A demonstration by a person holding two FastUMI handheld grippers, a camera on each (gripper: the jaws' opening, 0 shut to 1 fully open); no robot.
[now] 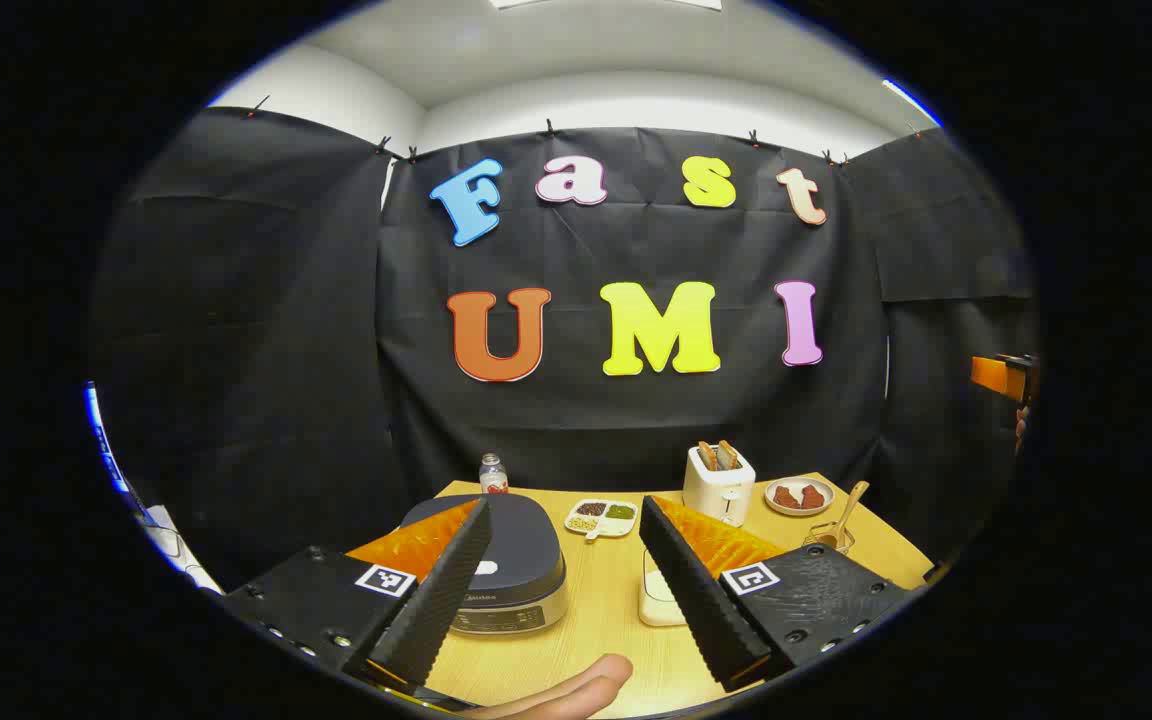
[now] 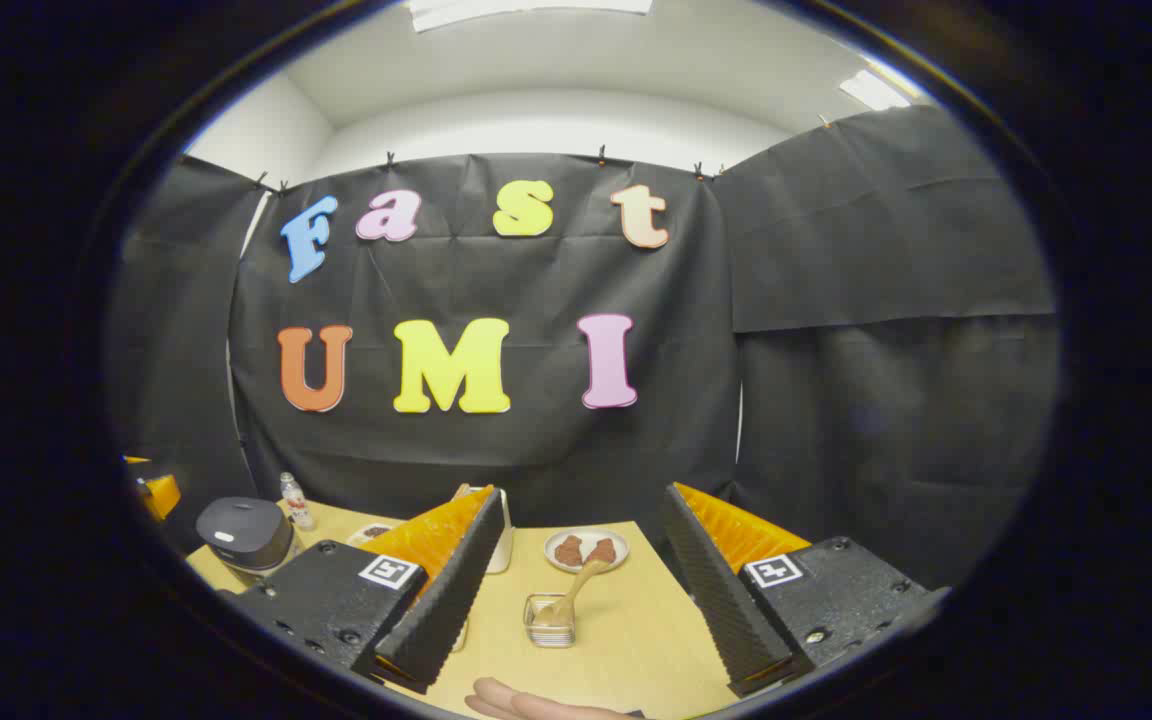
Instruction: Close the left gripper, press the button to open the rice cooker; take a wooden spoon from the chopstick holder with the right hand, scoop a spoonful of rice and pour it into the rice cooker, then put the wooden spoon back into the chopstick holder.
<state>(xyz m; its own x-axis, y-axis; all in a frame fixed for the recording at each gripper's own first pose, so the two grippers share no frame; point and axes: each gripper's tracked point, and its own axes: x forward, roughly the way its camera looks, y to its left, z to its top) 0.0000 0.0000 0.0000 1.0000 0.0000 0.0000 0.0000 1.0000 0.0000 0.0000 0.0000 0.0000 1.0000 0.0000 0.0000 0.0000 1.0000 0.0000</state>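
The rice cooker [image 1: 506, 560] [image 2: 244, 532], dark grey lid down, stands on the wooden table [image 1: 606, 620] just ahead of my left gripper [image 1: 565, 505]. That gripper is open, and its left finger covers part of the lid. A white button [image 1: 486, 568] shows on the lid. The wooden spoon [image 1: 848, 512] [image 2: 571, 590] leans in a small clear holder [image 1: 829, 538] [image 2: 549, 622] at the table's right. My right gripper [image 2: 584, 495] hangs open above and short of the spoon. A white container [image 1: 654, 600] sits half hidden behind the left gripper's right finger.
At the back of the table stand a white toaster [image 1: 718, 485], a plate of brown food [image 1: 798, 495] [image 2: 586, 550], a sectioned dish [image 1: 601, 517] and a small bottle [image 1: 493, 473] [image 2: 293, 500]. A thumb [image 1: 576, 690] shows at the bottom edge.
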